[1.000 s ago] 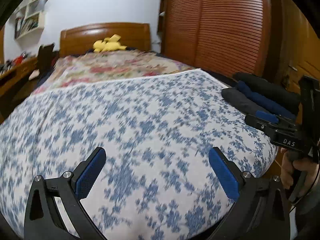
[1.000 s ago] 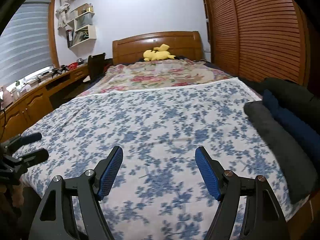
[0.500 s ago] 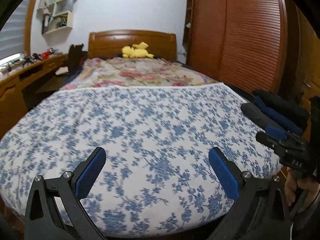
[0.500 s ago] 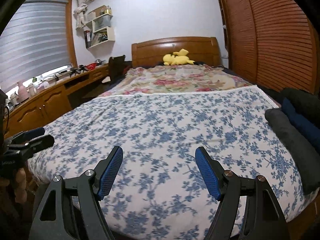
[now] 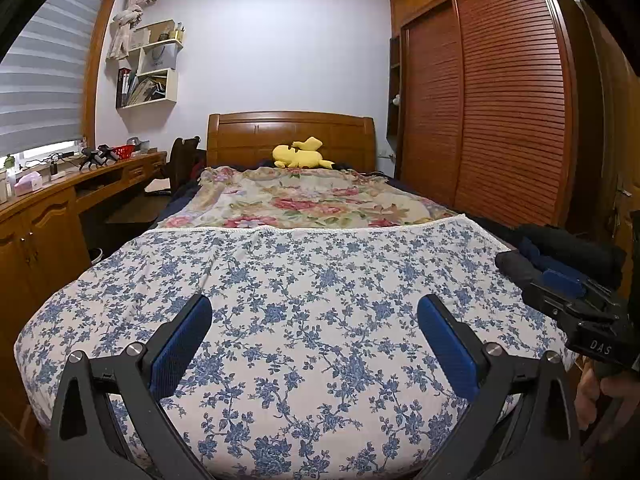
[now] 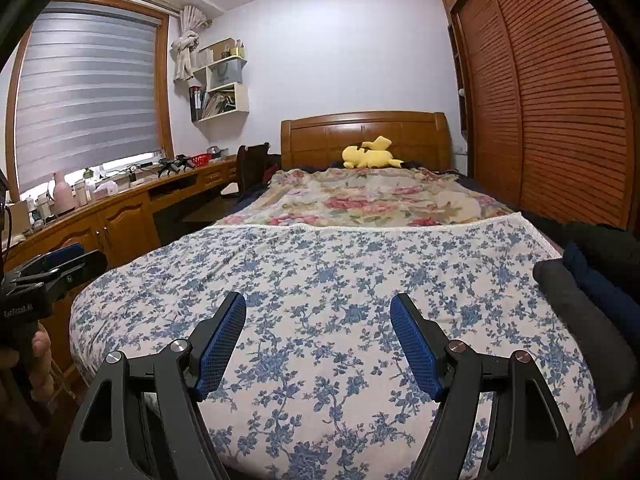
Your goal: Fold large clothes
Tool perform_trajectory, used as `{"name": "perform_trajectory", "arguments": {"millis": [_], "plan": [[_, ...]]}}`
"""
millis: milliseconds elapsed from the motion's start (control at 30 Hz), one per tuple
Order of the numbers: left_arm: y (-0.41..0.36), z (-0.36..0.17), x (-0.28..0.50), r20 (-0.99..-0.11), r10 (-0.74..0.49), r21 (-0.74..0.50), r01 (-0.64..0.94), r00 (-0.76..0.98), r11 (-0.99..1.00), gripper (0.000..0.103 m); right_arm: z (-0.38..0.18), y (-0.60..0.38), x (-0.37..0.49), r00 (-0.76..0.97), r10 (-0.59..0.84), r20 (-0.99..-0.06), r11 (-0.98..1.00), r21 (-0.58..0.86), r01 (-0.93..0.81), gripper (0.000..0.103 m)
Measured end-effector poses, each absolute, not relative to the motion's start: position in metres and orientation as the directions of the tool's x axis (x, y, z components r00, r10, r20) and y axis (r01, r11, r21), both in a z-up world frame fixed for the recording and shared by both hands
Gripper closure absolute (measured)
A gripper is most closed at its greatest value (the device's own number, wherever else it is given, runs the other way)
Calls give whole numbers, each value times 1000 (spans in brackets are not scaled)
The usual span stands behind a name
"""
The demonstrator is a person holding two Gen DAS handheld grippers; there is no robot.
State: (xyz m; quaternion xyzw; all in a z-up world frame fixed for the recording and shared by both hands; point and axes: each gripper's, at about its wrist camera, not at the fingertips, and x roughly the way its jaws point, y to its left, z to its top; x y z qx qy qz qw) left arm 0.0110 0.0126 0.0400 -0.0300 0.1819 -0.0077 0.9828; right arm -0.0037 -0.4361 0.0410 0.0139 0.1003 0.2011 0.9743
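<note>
While empty, two claws (image 5: 314, 306) (image 6: 318, 300), three garments (image 6: 580, 320)

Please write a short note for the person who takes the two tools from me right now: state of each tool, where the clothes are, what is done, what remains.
Left tool: open, empty, above the near end of the blue-flowered white bed cover.
Right tool: open, empty, above the same cover.
Clothes: a dark grey, a navy blue and a black folded or rolled textile lie side by side at the bed's right edge.
Done: that pile looks folded; no garment is spread out.
Left: whether more clothes wait cannot be seen; if so, lay the next one flat on the cover.
</note>
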Motion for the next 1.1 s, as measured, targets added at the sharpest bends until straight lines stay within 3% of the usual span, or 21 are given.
{"name": "perform_trajectory", "arguments": {"millis": [1100], "plan": [[7, 41, 2, -341, -8, -45, -7, 940, 999, 0, 38, -421, 3, 911, 376, -172, 927, 83, -367, 27]]}}
